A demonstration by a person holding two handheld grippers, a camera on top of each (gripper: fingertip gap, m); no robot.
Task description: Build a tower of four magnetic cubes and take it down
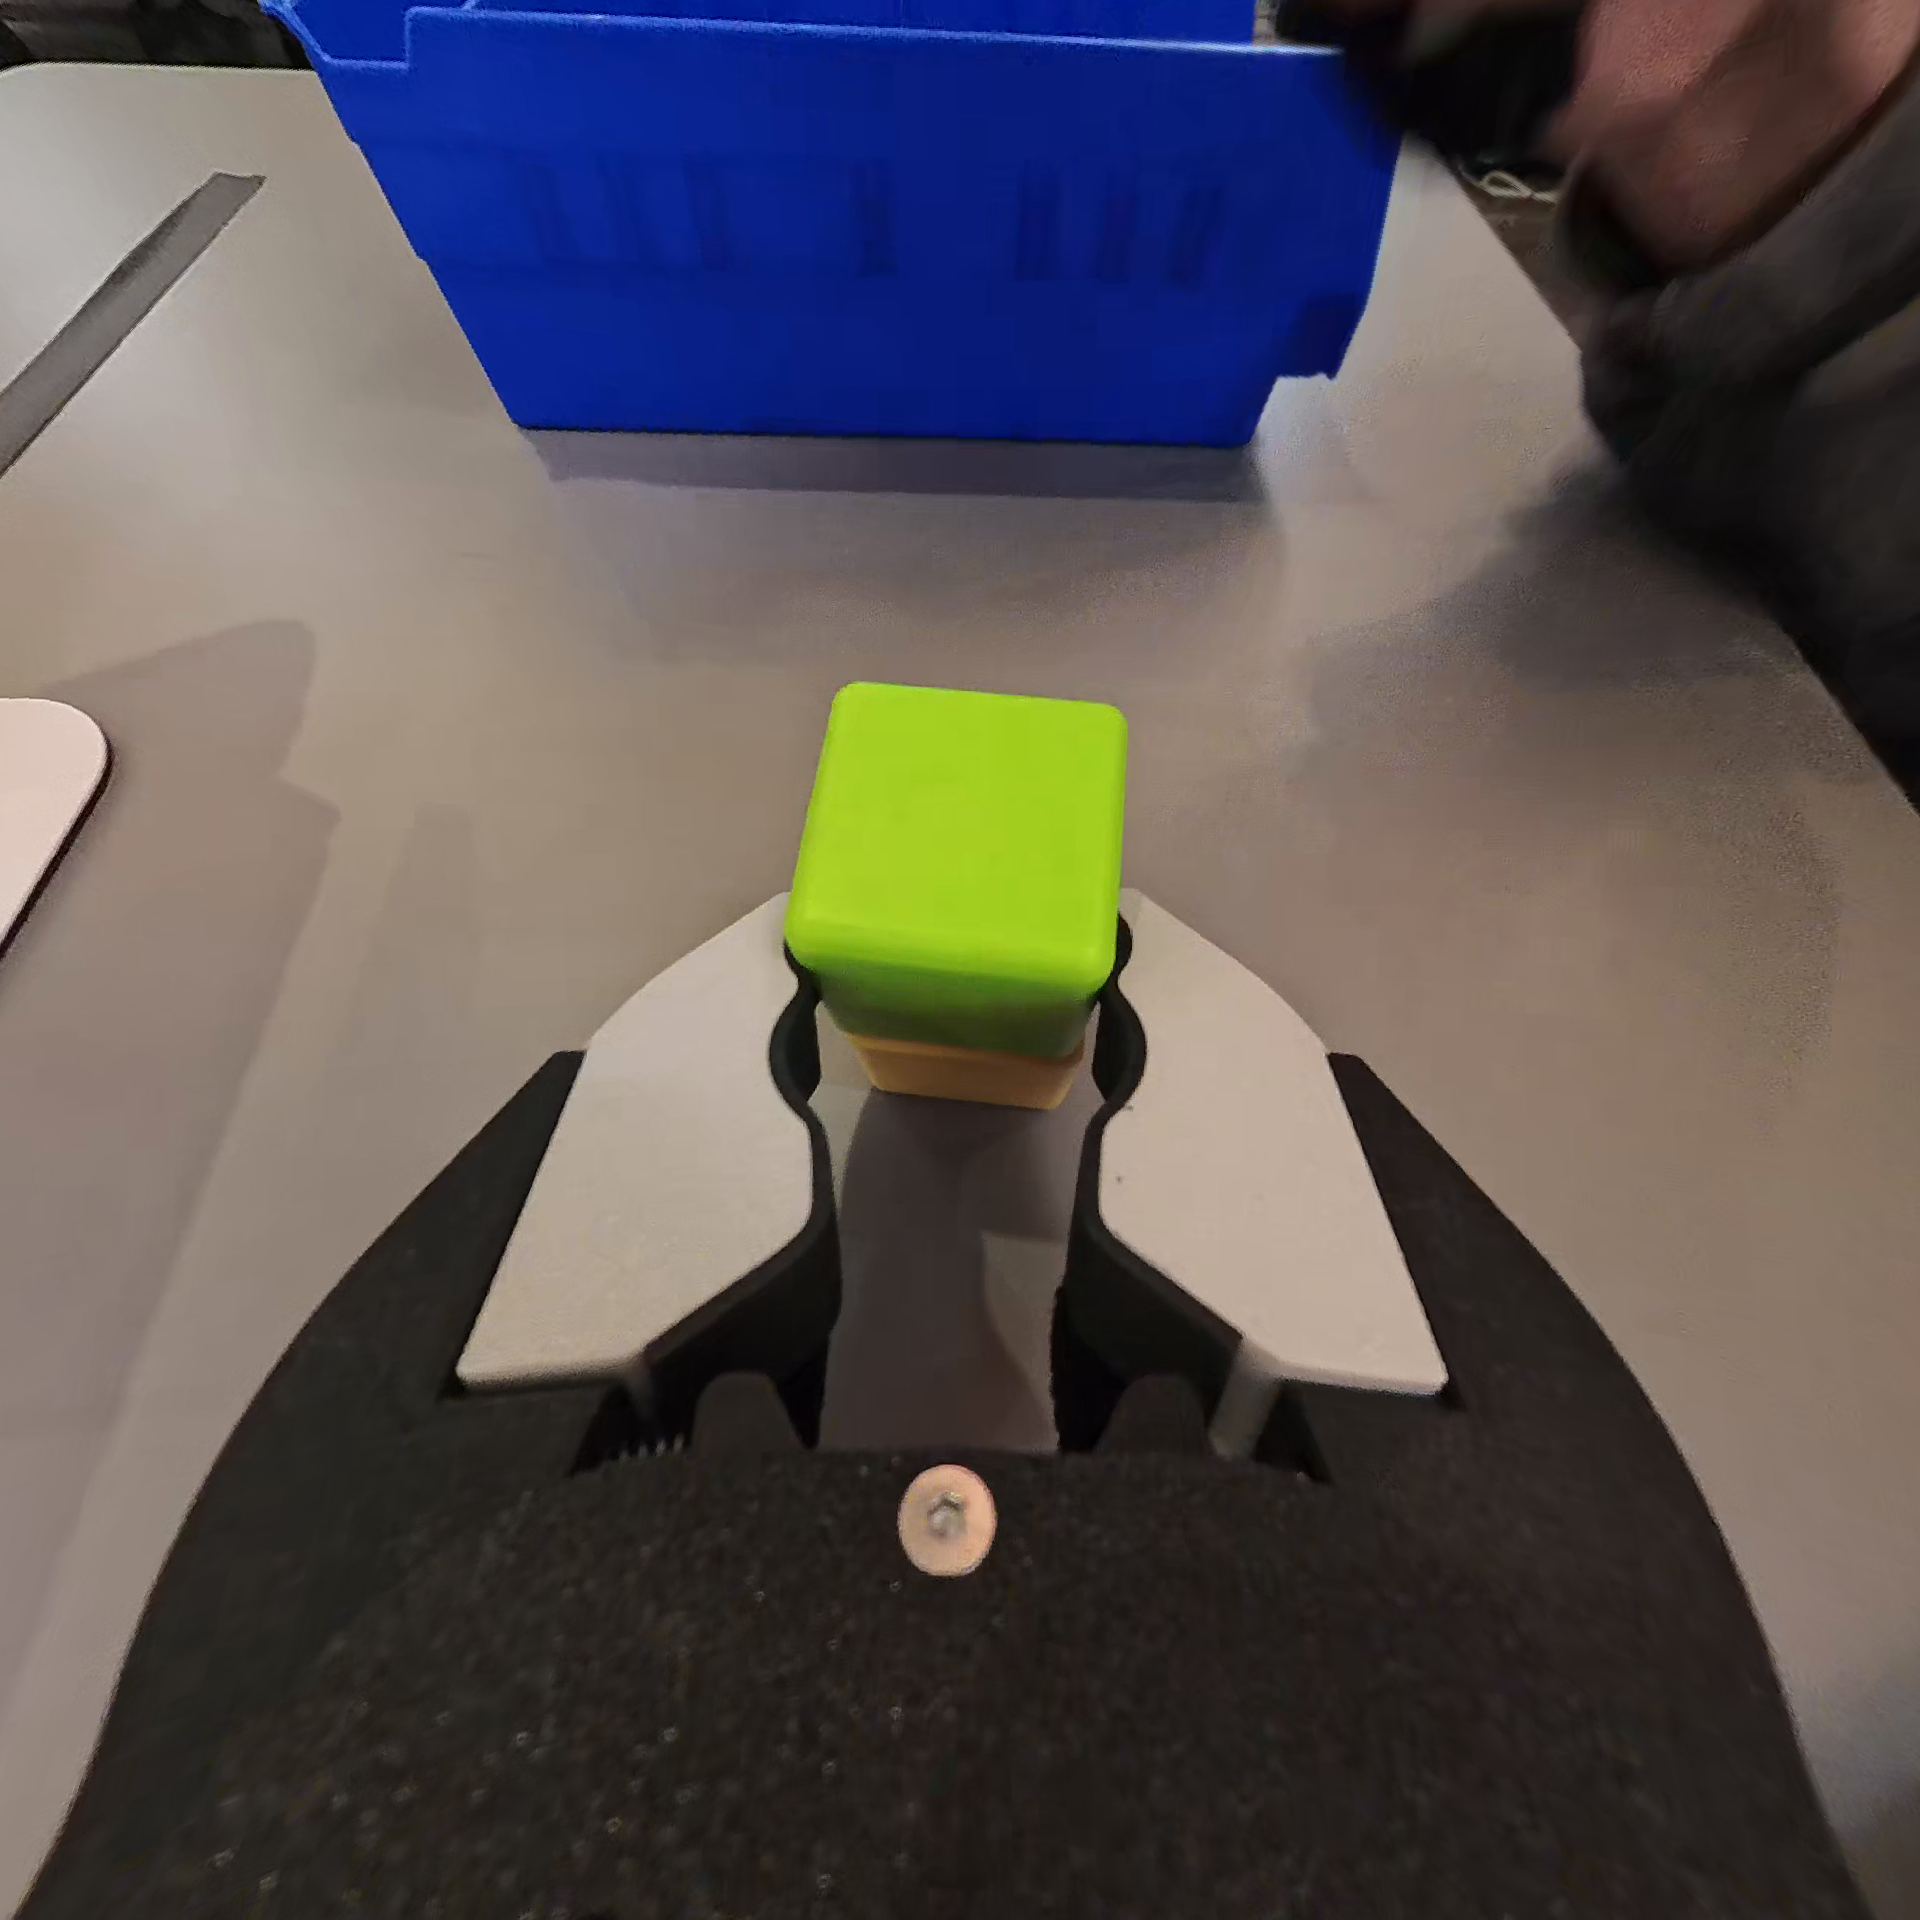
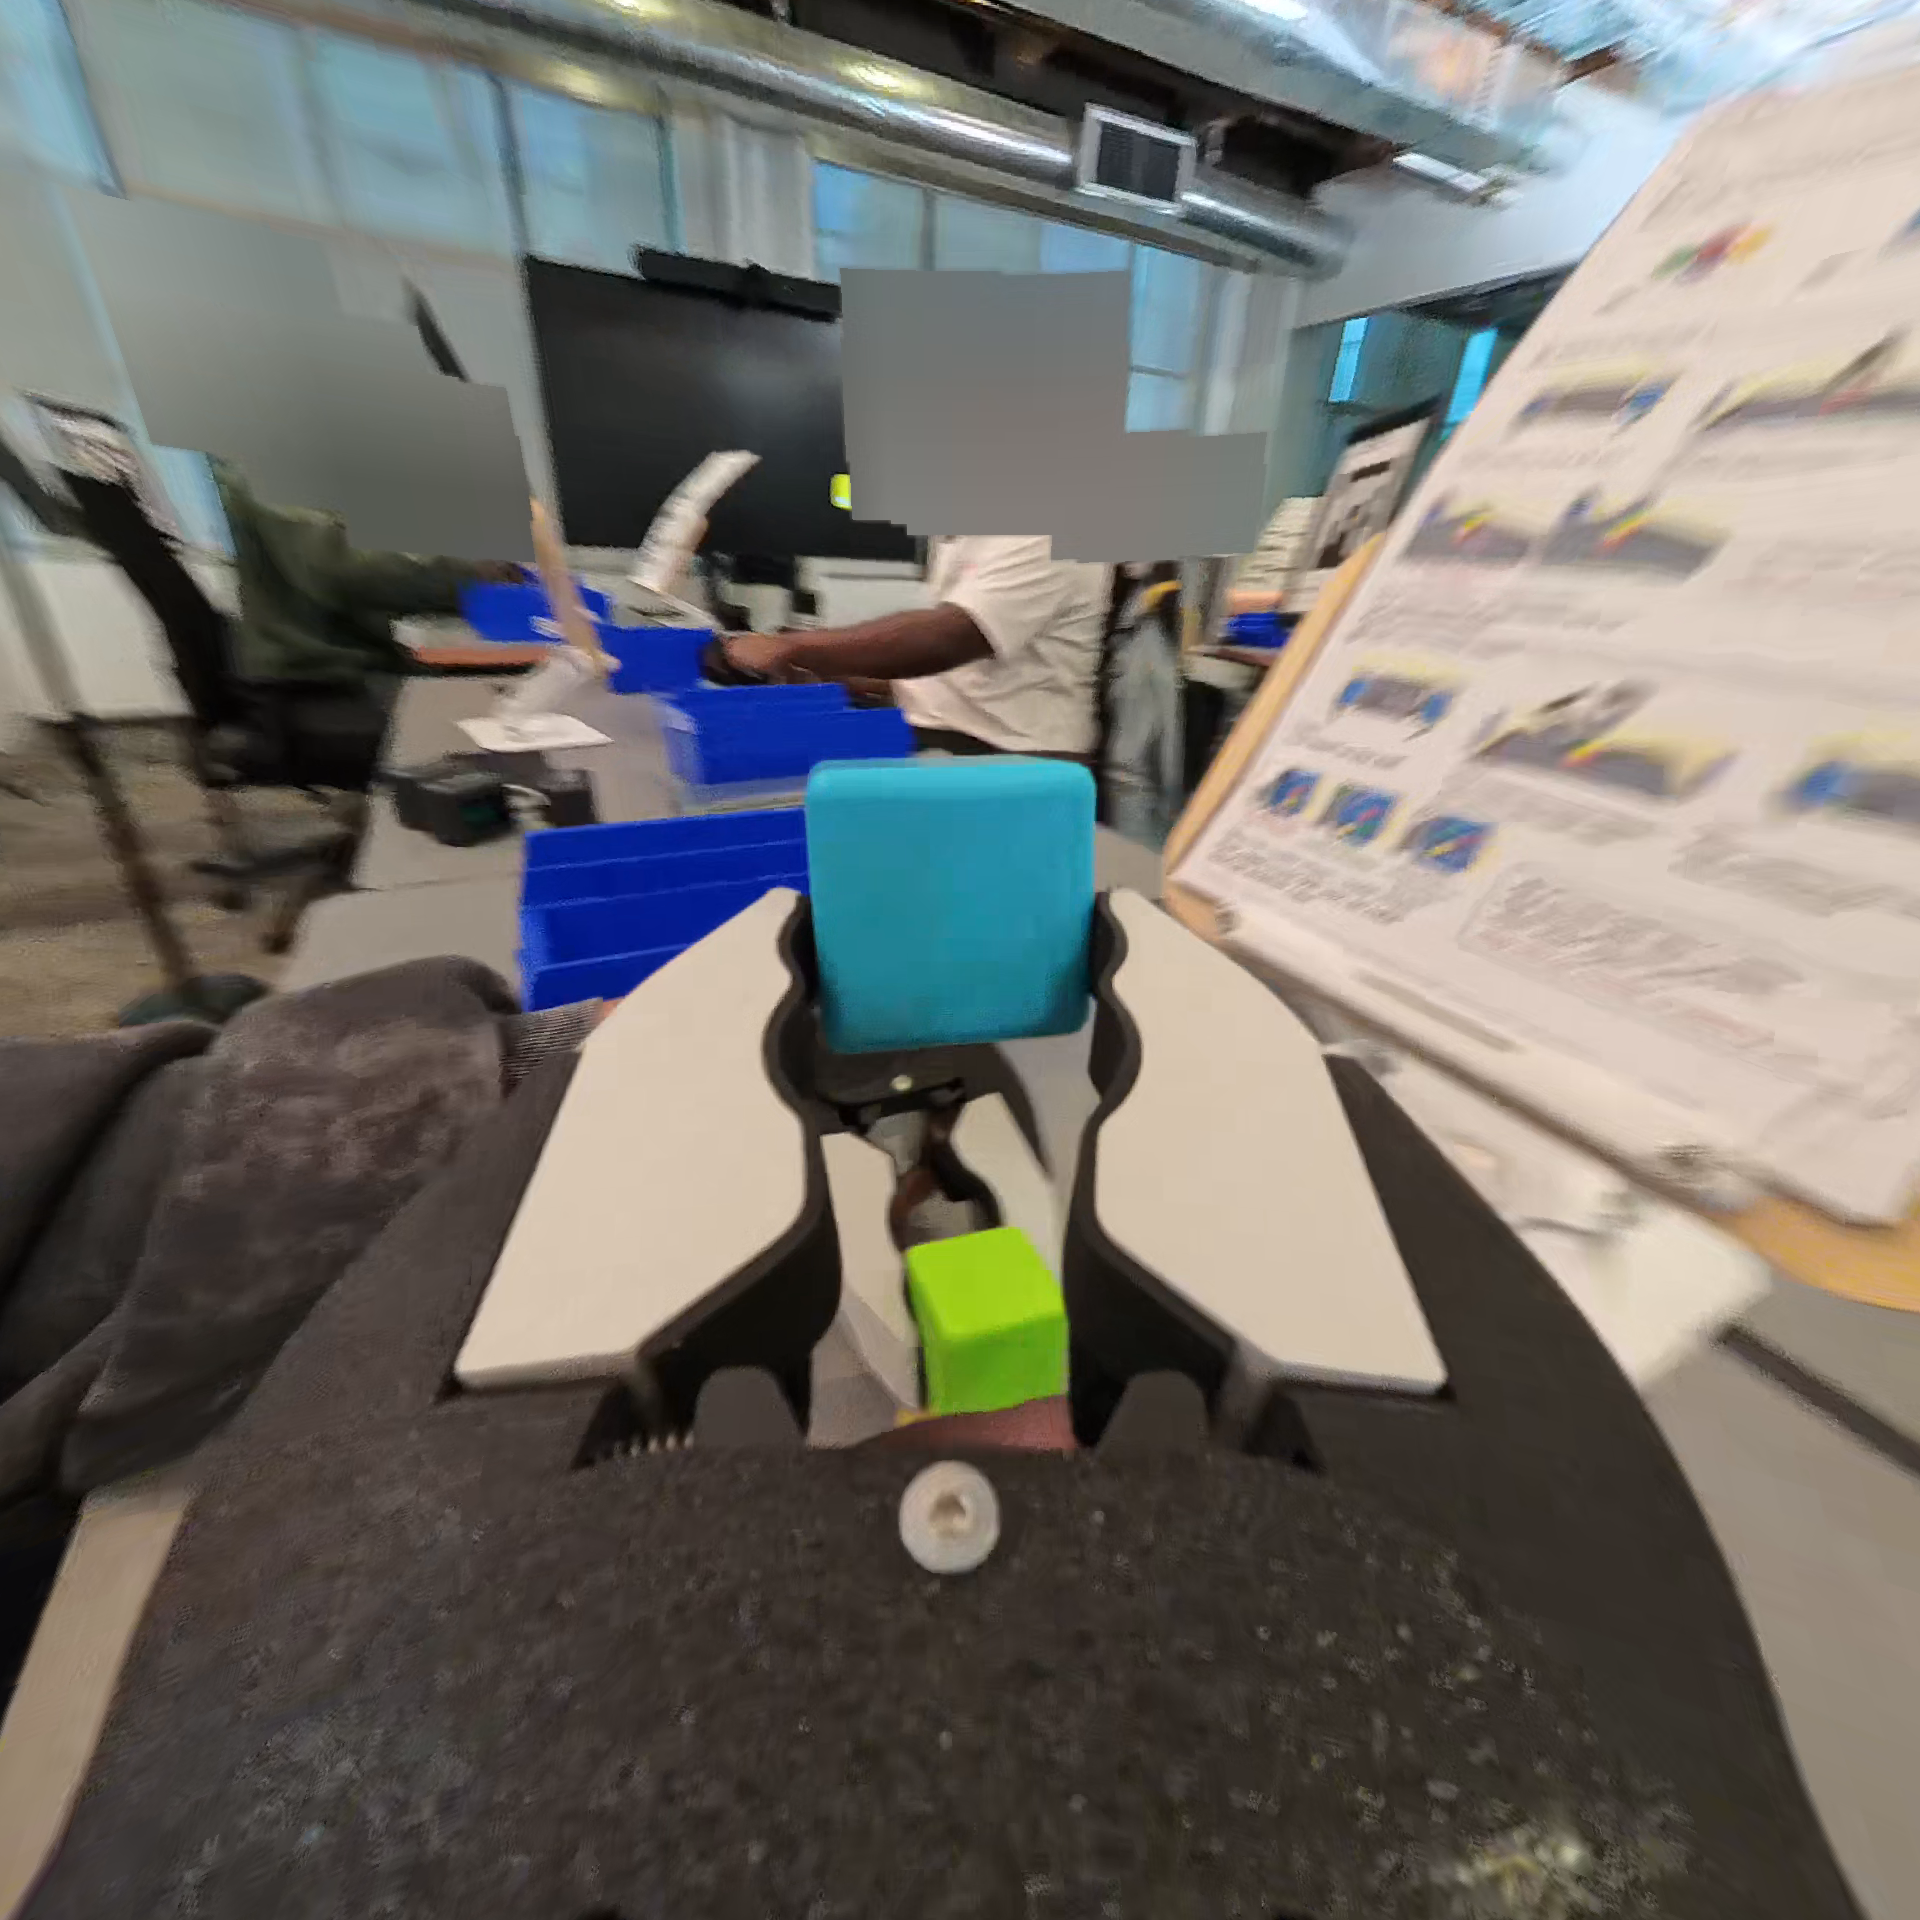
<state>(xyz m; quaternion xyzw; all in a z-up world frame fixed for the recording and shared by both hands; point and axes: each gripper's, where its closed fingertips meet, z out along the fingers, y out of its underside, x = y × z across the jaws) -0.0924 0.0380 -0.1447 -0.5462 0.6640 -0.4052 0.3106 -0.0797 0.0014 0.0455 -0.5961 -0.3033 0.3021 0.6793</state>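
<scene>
Cubes sit stacked at the centre of the left wrist view: a green cube (image 1: 961, 862) rests squarely on an orange cube (image 1: 971, 1081), of which only a thin strip shows beneath it. The left gripper (image 1: 961, 987) has its two fingers closed against the sides of this stack, though whether they press the green or the orange cube is hard to tell. Beyond, on the grey table (image 1: 520, 623), a blue bin (image 1: 883, 239) fills the upper middle of the frame, and a blurred sleeve (image 1: 1766, 364) crosses the upper right. In the right wrist view, the right gripper (image 2: 951, 971) is clamped on a teal cube (image 2: 951, 899), held in the air above the green cube seen low between its fingers. Farther off, upper right, a poster board (image 2: 1558, 675) leans.
</scene>
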